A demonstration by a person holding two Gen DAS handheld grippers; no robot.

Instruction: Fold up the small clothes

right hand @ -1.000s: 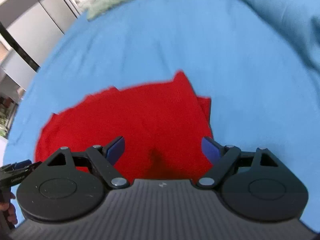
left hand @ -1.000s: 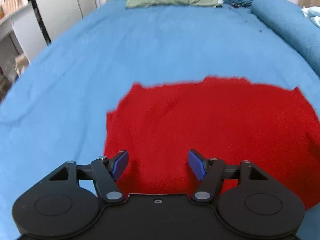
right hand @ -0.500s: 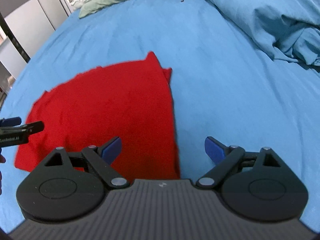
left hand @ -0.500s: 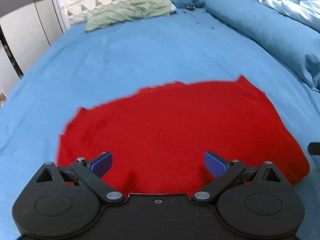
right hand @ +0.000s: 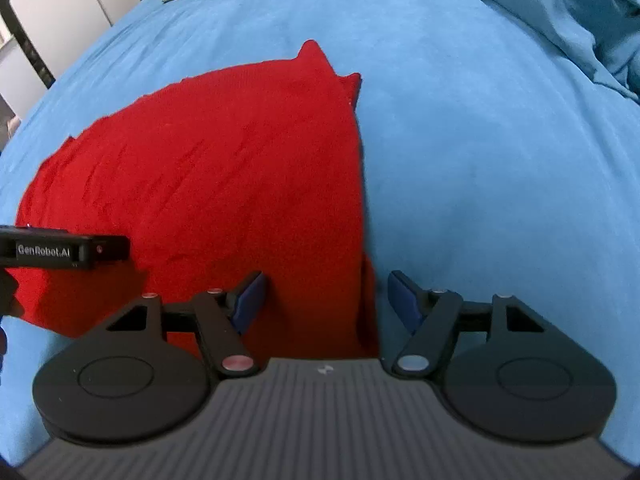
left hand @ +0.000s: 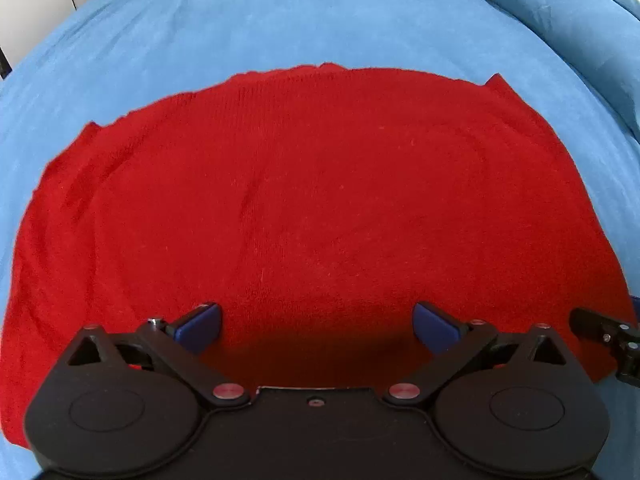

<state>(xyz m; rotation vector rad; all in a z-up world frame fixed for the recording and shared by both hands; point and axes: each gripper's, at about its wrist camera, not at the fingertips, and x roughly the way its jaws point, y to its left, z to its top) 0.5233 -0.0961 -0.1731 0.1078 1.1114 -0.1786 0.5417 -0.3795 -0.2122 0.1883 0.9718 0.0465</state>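
Left wrist: flat red knitted garment spread on blue bedsheet, left gripper spread wide above its near edge. Right gripper astride right edge, just been narrowing, pads apart, gripping nothing.

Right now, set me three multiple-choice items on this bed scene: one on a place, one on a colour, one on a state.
1. Where does the red garment lie?
A. Flat on the blue bedsheet
B. Hanging from a rail
C. Inside a basket

2. What colour are the pads on the gripper fingers?
A. Yellow
B. Blue
C. White

3. How does the right gripper stand?
A. Shut on a sock
B. Shut with nothing in it
C. Open, astride the garment's right edge

Answers:
1 A, the cloth is spread out on the sheet in both views.
2 B, the blue pads show on both the right gripper and the left gripper.
3 C, its jaws have just been closing, yet a gap shows beside each pad, with the red edge between them.
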